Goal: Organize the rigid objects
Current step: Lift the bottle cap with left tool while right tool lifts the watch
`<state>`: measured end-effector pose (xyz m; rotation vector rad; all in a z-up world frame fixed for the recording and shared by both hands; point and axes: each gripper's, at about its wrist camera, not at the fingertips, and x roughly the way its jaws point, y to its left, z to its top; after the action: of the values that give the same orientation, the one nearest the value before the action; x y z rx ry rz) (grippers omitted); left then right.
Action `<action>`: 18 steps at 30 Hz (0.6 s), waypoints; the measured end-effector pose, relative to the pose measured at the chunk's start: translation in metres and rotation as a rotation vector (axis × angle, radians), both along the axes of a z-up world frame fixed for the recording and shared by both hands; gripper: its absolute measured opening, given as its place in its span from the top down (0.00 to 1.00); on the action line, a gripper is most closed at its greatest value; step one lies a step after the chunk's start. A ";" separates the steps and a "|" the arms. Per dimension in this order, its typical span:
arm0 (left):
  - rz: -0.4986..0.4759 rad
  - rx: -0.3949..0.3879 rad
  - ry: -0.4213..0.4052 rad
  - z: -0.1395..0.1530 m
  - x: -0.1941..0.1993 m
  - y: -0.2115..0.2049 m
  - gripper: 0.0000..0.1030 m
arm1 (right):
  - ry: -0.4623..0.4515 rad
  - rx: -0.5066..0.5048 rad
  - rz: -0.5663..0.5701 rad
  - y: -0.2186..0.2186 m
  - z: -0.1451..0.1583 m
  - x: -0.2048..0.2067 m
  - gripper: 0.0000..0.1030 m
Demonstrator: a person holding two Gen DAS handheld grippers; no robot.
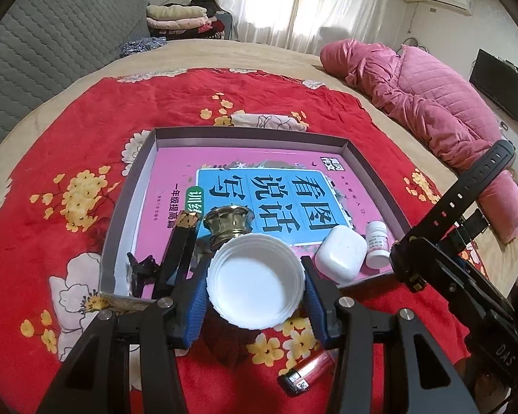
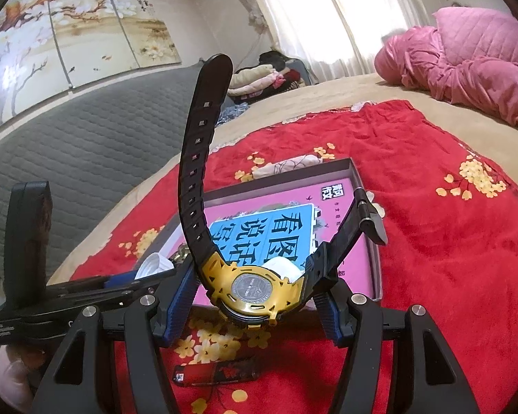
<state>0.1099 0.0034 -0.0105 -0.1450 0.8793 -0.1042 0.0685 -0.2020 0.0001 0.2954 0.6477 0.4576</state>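
A: What does the left gripper (image 1: 255, 284) hold?

B: Its jaws squeeze a white lid (image 1: 256, 281) from both sides. The lid's hollow side faces the camera. It hangs over the near edge of a flat grey box (image 1: 127, 207).

A: What is in the box?

B: A pink and blue book (image 1: 276, 193) lies flat on the bottom. On the left sit a black hair clip (image 1: 141, 270) and a black stick with a gold tip (image 1: 179, 252). Next comes a gold cap (image 1: 229, 224), then a white case (image 1: 342, 253), then a small white bottle (image 1: 376, 243) just beside the case.

A: And outside the box?

B: A red lighter (image 1: 307, 372) lies on the red flowered blanket (image 1: 51, 241), close under the left gripper.

A: And the right gripper (image 2: 255, 293)?

B: Its jaws are shut on a watch (image 2: 255, 291) with a yellow body. The back of the watch faces the camera. One black strap (image 2: 197, 158) stands up tall. The watch hangs over the near right part of the box.
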 end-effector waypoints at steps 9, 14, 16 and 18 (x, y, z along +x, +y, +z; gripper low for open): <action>-0.008 -0.002 -0.003 -0.003 0.008 -0.007 0.52 | -0.013 -0.005 0.000 0.001 -0.003 0.006 0.38; -0.014 -0.005 -0.001 -0.004 0.013 -0.012 0.52 | -0.028 -0.006 -0.008 0.000 -0.003 0.013 0.38; -0.015 -0.004 -0.002 -0.004 0.015 -0.015 0.52 | -0.036 -0.008 -0.010 -0.001 -0.002 0.017 0.38; -0.018 0.001 -0.005 -0.003 0.017 -0.019 0.52 | -0.043 -0.011 -0.012 -0.001 -0.002 0.020 0.38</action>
<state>0.1273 -0.0152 -0.0139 -0.1362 0.8756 -0.1213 0.0890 -0.2034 -0.0015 0.2787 0.6058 0.4473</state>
